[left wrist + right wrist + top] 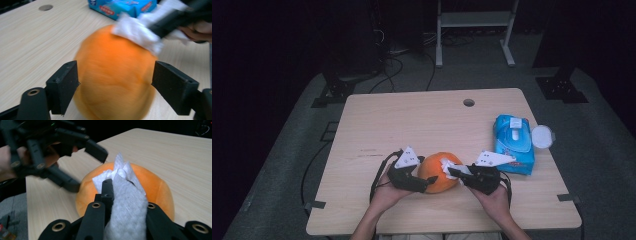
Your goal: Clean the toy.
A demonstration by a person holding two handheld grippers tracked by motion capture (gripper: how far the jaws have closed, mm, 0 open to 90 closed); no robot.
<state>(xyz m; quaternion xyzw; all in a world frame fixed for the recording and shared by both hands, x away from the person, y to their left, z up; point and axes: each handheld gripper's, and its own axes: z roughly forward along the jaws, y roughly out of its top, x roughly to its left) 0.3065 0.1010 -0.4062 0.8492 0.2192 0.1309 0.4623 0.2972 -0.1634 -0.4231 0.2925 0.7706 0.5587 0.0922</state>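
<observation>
Table (412, 120) under everything. Fruit (438, 171) on table, near my edge, abt centre. My left gripper (428, 184) at fruit's left, jaws either side of it. My right gripper (452, 173) at fruit's right w/ tissue (448, 165) between jaws, tissue lying on fruit's top. Wipes pack (513, 143) on table, right of fruit & bit further back, just behind right gripper. Lid (542, 136) right of pack, at table's right edge. Hole (469, 102) in tabletop at far side.
</observation>
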